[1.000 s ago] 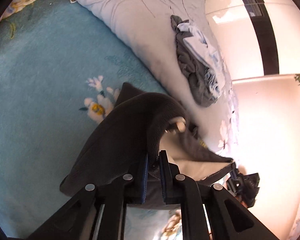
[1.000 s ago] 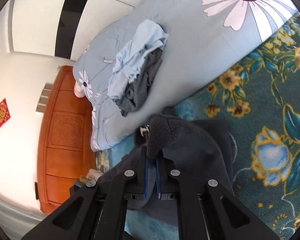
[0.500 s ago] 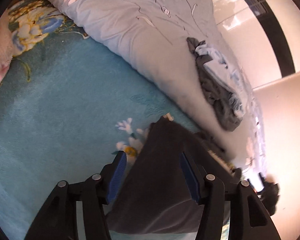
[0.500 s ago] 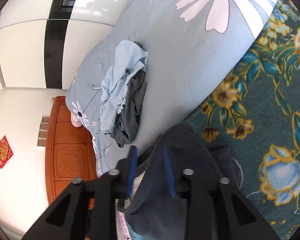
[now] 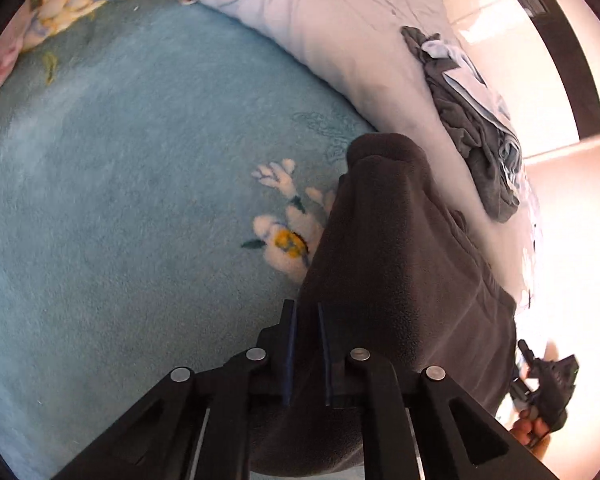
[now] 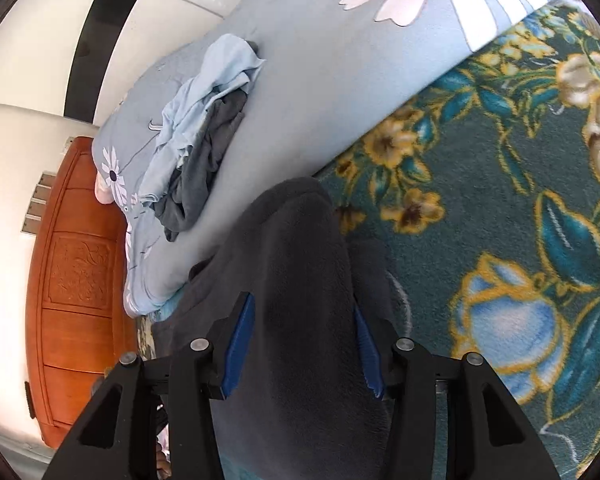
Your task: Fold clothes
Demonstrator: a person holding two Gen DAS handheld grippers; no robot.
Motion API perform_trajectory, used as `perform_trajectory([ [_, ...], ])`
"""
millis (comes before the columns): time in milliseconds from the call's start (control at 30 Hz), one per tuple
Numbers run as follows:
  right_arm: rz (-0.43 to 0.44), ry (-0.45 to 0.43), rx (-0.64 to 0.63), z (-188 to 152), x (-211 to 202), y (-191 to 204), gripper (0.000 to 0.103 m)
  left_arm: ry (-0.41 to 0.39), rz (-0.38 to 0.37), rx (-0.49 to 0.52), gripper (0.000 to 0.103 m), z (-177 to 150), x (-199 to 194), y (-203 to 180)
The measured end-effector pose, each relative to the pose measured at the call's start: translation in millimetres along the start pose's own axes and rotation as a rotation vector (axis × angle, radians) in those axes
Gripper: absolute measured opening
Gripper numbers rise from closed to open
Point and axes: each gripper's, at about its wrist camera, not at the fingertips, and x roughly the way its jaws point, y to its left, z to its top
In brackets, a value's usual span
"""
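A dark grey fleece garment lies folded on the floral blanket; it also shows in the right wrist view. My left gripper is shut on the garment's near left edge, with its blue pads close together. My right gripper is open, with its blue pads wide apart on either side of the garment's raised fold. The right gripper also appears at the lower right of the left wrist view, held by a hand.
A teal floral blanket covers the bed, darker in the right wrist view. A pale blue flowered duvet lies behind, with a heap of grey and light blue clothes on it. A wooden headboard stands at left.
Both grippers let go of the garment half a second ago. The left one has shut again on its near edge. The right one has opened wider around the fold.
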Motion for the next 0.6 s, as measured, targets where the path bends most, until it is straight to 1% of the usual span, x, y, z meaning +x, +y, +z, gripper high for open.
perform_trajectory([
  [33,-0.004,-0.004,-0.005,1,-1,1,0.027,-0.007,0.001,0.022,0.010,1,-4,-4],
  [100,-0.013,-0.011,-0.014,2,-2,3,0.013,-0.028,-0.008,0.050,0.010,3,-13,-11],
  [133,-0.018,-0.014,-0.018,2,-3,5,0.012,-0.045,-0.025,0.053,0.009,5,-20,-13],
  [200,-0.027,-0.021,-0.028,4,-4,7,0.011,-0.104,-0.048,0.066,0.009,11,-37,-16],
  [267,-0.035,-0.028,-0.037,5,-6,9,0.010,-0.167,-0.050,0.062,0.009,19,-51,-18],
  [300,-0.040,-0.032,-0.041,5,-6,10,0.010,-0.181,-0.046,0.047,0.009,22,-53,-16],
  [367,-0.049,-0.039,-0.051,6,-8,13,0.010,-0.161,-0.008,0.001,0.009,28,-44,-9],
  [433,-0.058,-0.046,-0.060,8,-9,15,0.010,-0.114,0.006,-0.035,0.009,26,-29,-1],
  [500,-0.066,-0.053,-0.069,9,-11,17,0.010,-0.102,0.007,-0.059,0.011,16,-22,8],
  [533,-0.067,-0.056,-0.066,8,-13,16,0.010,-0.100,-0.002,-0.077,0.013,13,-20,13],
  [600,-0.055,-0.060,-0.042,0,-21,7,0.011,-0.098,-0.024,-0.125,0.013,7,-23,24],
])
